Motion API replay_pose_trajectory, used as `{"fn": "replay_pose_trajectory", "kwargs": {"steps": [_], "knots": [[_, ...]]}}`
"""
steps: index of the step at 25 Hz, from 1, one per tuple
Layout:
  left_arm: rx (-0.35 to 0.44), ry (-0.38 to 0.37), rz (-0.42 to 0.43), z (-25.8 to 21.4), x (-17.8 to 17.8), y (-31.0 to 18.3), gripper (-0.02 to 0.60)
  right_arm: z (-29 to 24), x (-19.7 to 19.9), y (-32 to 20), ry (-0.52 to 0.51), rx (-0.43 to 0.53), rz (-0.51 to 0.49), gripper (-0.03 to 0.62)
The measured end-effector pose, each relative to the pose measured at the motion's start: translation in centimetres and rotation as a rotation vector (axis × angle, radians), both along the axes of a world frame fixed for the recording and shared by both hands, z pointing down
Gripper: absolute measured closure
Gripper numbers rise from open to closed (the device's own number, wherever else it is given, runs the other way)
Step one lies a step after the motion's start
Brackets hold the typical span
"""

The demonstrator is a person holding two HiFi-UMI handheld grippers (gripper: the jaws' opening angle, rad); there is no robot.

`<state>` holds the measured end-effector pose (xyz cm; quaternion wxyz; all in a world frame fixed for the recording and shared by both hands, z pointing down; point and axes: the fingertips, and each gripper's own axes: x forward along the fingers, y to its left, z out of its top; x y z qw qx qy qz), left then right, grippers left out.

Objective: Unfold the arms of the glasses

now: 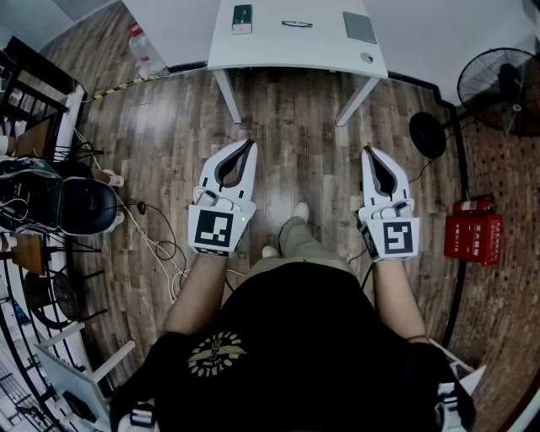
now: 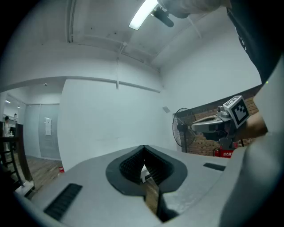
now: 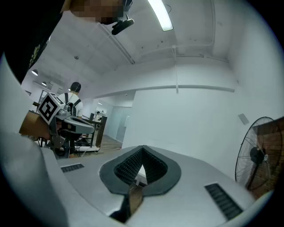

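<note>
The left gripper (image 1: 250,144) and right gripper (image 1: 369,151) are white with black pads, and each has a black-and-white square marker. The desk (image 1: 295,46) is white and the glasses (image 1: 297,24) are dark. The floor (image 1: 295,122) is dark brown wood planks. The box (image 1: 472,239) is red and the fan (image 1: 498,84) is black.

I stand on a dark wooden plank floor (image 1: 295,126). Ahead of me a white table (image 1: 278,51) with slanted legs stands by a plain white wall (image 2: 111,119). To my right a black standing fan (image 1: 498,84) rises from a round base in front of a brick wall (image 2: 202,144), and a red fire-extinguisher box (image 1: 472,239) sits on the floor near it. To my left are a black chair (image 1: 80,205), black racks (image 1: 25,80) and loose cables (image 1: 160,249) trailing across the planks. A yellow-and-black striped strip (image 1: 126,87) runs along the floor near the wall. Overhead, a long strip light (image 2: 143,13) glows on the white ceiling.
</note>
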<state>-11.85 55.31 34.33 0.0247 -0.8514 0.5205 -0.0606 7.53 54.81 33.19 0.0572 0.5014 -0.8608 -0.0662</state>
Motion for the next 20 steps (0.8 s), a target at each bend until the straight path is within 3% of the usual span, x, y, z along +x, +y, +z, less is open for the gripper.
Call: {"fn": "replay_pose_trajectory", "kwargs": {"steps": [2, 8, 14, 20], "knots": [[0.006, -0.002, 0.011, 0.1, 1.0, -1.5, 0.575, 0.4, 0.7, -1.5, 0.009, -0.035, 0.01, 0.595], [0.016, -0.006, 0.034, 0.3, 2.9, -6.3, 0.575, 0.8, 1.9, -6.1, -0.047, -0.005, -0.019, 0.595], [-0.006, -0.013, 0.007, 0.9, 2.5, -10.6, 0.575, 1.3, 1.9, -10.9, -0.042, -0.016, -0.044, 0.595], [0.024, -0.017, -0.022, 0.2, 3.3, -14.2, 0.574, 1.3, 2.6, -14.4, -0.036, -0.016, -0.072, 0.594]]}}
